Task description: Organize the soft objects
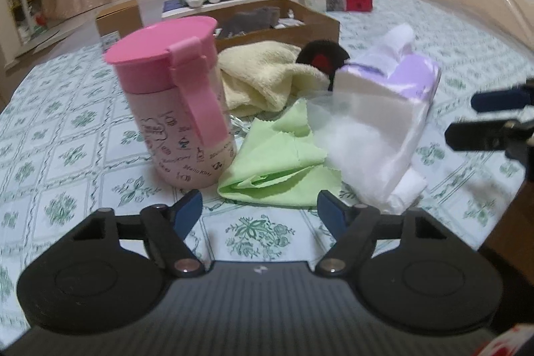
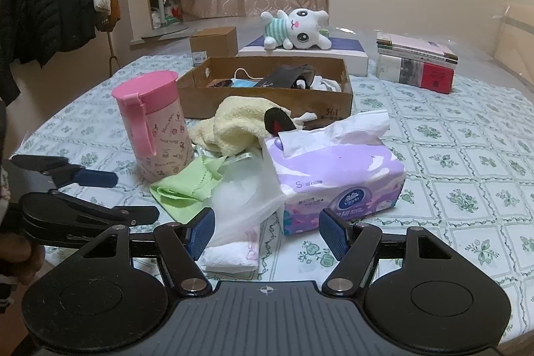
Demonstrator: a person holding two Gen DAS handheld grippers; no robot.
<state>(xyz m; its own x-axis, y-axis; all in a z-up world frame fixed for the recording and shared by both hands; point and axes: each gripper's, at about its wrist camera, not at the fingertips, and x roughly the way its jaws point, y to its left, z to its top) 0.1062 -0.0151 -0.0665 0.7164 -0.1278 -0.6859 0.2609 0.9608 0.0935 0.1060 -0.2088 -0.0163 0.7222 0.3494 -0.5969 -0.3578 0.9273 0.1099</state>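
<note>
Two tools hover with jaws apart, empty. Left tool (image 1: pixel 259 209) has the crumpled green cloth (image 1: pixel 280 165) at frame centre, just ahead of its fingertips on the table (image 1: pixel 66 122), long axis running left-right; right tool (image 2: pixel 267 234) faces the tissue pack (image 2: pixel 337 175).

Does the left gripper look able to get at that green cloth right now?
Probably yes. The left gripper has its jaws open and empty, and the green cloth lies just ahead on the tablecloth, its near edge uncovered, though the pink cup stands close beside it.
</note>
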